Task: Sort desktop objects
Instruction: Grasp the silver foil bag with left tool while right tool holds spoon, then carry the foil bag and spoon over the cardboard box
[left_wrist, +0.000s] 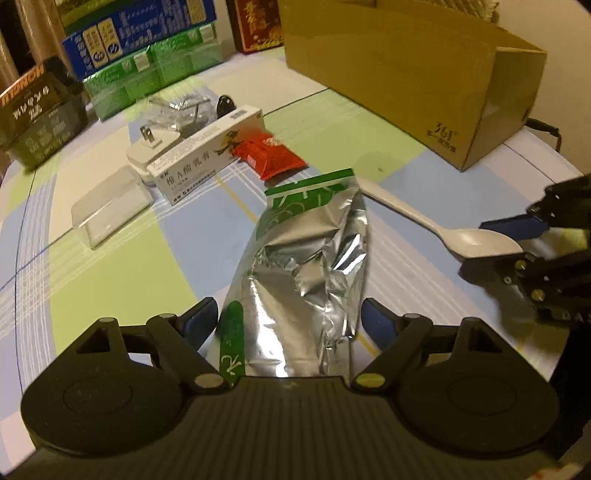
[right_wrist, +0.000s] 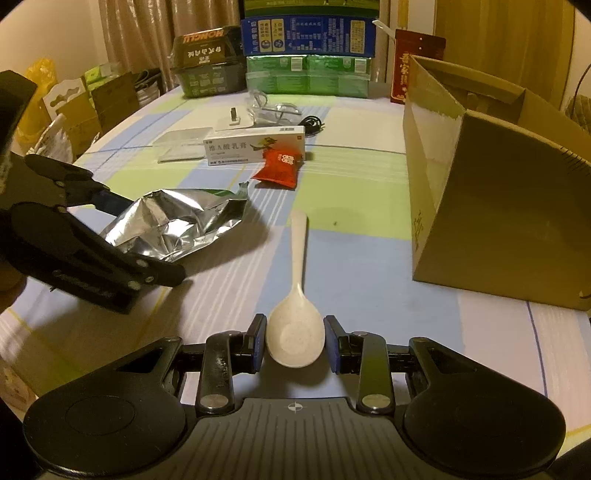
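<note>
A large open cardboard box is seen at the far right of the worktop, which is covered by a checked cloth in blue, green and white. Stacked cartons and curtains are seen along the far edge, under dim warm light.

A crumpled foil bag is straddled at its near end by the left tongs; the jaws are spread wide on either side, and contact cannot be confirmed. A white spoon lies with its handle pointing away, its bowl bracketed by the right tongs, which are part open with the pads just beside the bowl, seemingly not yet pressed on it.

A white carton, a clear plastic case, a red sachet and a plug are left farther off.

The bowl is judged likely to slip from the pads, being rounded and smooth. The foil may crumple or slide rather than be held. The two tongs work close together, so a collision is possible.
</note>
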